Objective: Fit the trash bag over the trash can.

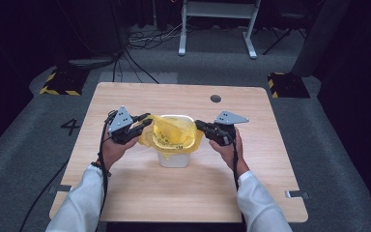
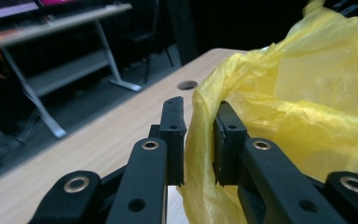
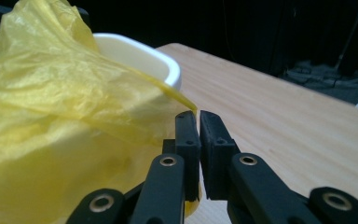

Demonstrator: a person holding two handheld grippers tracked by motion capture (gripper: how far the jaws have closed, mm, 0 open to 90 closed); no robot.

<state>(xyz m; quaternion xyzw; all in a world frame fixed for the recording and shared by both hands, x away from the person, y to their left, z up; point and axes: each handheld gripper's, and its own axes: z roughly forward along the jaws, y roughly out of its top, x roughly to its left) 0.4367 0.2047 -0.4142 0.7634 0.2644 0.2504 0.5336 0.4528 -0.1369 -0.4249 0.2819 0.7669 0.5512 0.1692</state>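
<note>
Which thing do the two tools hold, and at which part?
The right tool pinches the yellow bag's edge. The left tool has the bag's rim between open jaws.

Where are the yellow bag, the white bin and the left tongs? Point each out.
yellow bag [image 1: 171, 131], high view, on the crumpled film lining the bin's mouth.
white bin [image 1: 174, 160], high view, on its front wall below the bag.
left tongs [image 2: 200, 140], left gripper view, midway between the tips.

Both forearms, in white sleeves, reach forward over the table [image 1: 125, 203] from its near edge. The left gripper [image 1: 146, 122] sits at the left side of the yellow bag [image 1: 174, 133], jaws a little apart with film between them. The right gripper [image 1: 199, 125] sits at the bag's right side, jaws pinched on its edge.
</note>
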